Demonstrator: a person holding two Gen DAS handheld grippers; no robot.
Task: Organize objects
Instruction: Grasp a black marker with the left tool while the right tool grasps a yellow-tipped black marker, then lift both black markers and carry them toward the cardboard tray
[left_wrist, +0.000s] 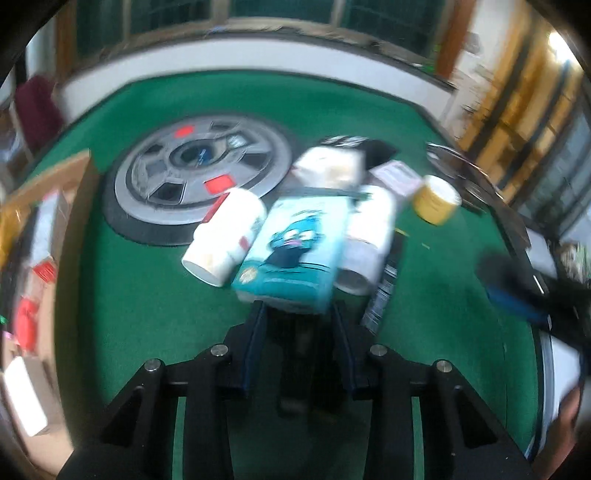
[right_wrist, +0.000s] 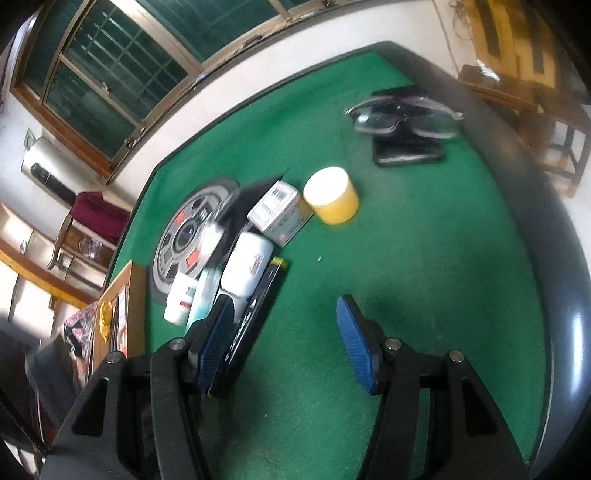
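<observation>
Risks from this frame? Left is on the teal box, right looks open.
1. The left gripper meets the teal box only at its near end, and the frame is blurred; whether it is clamped is unclear, so the box might pivot or slip.
2. The white bottle and white tube crowd the box's sides; lifting may roll them.
3. The open right gripper has one finger beside the long black box and may nudge it.

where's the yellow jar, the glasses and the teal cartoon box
yellow jar (right_wrist: 331, 199): right wrist view, on its pale lid and side
glasses (right_wrist: 404, 120): right wrist view, on the frame between the lenses
teal cartoon box (left_wrist: 295, 243): left wrist view, on its printed top face
</observation>
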